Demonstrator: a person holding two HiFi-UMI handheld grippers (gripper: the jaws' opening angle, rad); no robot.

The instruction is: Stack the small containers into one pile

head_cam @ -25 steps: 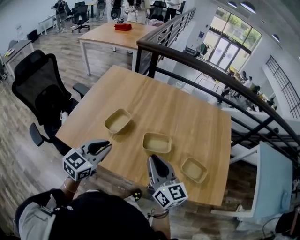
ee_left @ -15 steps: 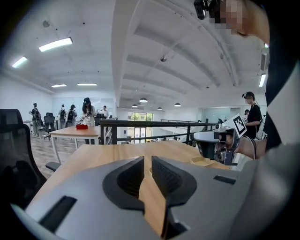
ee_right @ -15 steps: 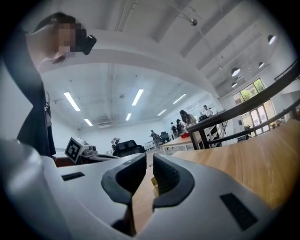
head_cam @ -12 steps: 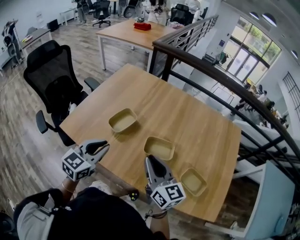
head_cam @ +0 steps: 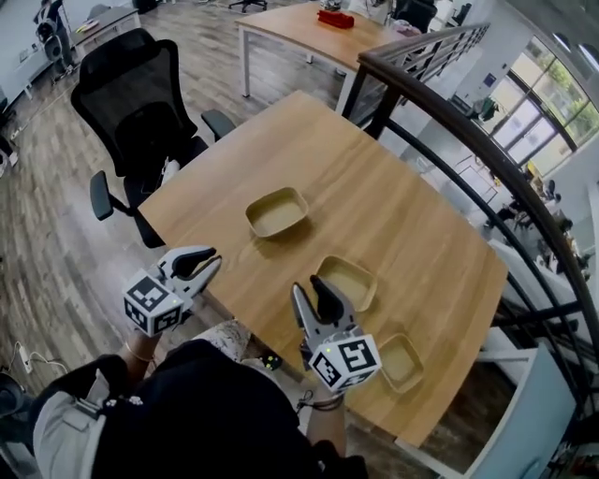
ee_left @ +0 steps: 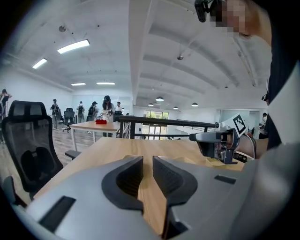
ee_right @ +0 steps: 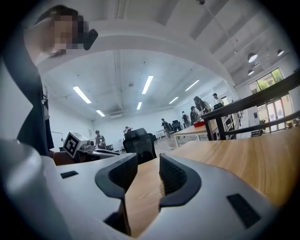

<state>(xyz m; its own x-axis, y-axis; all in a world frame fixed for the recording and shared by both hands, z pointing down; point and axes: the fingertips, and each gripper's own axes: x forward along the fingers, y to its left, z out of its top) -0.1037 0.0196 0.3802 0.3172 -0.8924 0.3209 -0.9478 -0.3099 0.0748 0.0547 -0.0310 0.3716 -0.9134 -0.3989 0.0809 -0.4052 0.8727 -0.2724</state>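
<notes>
The right claw is held just over the near edge of the wooden table. Its jaws have just been opening and are now spread wide, with nothing held between them. The left claw is held at the table's near-left edge. Its jaws have just been opening too, but only a thin gap is left between them, and nothing is gripped there either.

No container is picked up yet, so the first grab looks like the step in hand. The nearest container is seen just right of the right claw, close to the table's edge. The middle container is found just past that claw's tips and is probably the one aimed at. For a good grab, one thin wall should be taken between the open jaws. The container should be lifted flat and set straight down into another, so the pile is not tipped. The far container is placed further in, well apart from the other two.

Nothing else is seen on the table in the way. A black office chair is parked by the table's left side. A dark railing is seen along the far side. Further off, another table with a red thing on it is seen.
</notes>
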